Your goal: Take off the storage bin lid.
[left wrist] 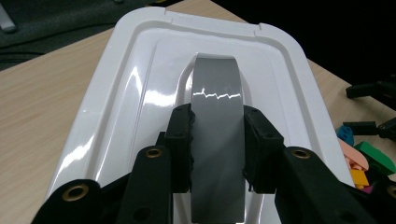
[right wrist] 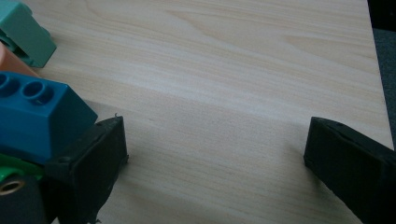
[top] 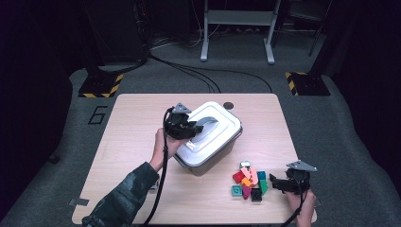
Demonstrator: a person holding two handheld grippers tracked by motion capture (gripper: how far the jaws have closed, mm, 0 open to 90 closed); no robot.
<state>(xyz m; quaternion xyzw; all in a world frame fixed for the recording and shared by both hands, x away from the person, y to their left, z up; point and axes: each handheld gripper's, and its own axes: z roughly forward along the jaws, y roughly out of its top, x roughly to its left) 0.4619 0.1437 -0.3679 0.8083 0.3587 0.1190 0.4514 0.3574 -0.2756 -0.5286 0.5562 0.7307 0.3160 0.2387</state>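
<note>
A grey box with a white lid (top: 215, 124) stands in the middle of the table. My left gripper (top: 193, 127) is over its left end, shut on the lid's grey arched handle (left wrist: 217, 93); both pads press the handle's sides in the left gripper view, my left gripper (left wrist: 218, 115). A pile of coloured bricks (top: 249, 182) lies right of the box near the front. My right gripper (top: 274, 180) rests low on the table just right of the pile. In the right gripper view my right gripper (right wrist: 215, 133) is open over bare wood, a blue brick (right wrist: 37, 114) against its left jaw.
The wooden table (top: 127, 118) has free room on the left and at the back. A small dark round disc (top: 229, 105) lies behind the box. A teal brick (right wrist: 23, 37) sits beyond the blue one. Cables and stand feet are on the floor behind.
</note>
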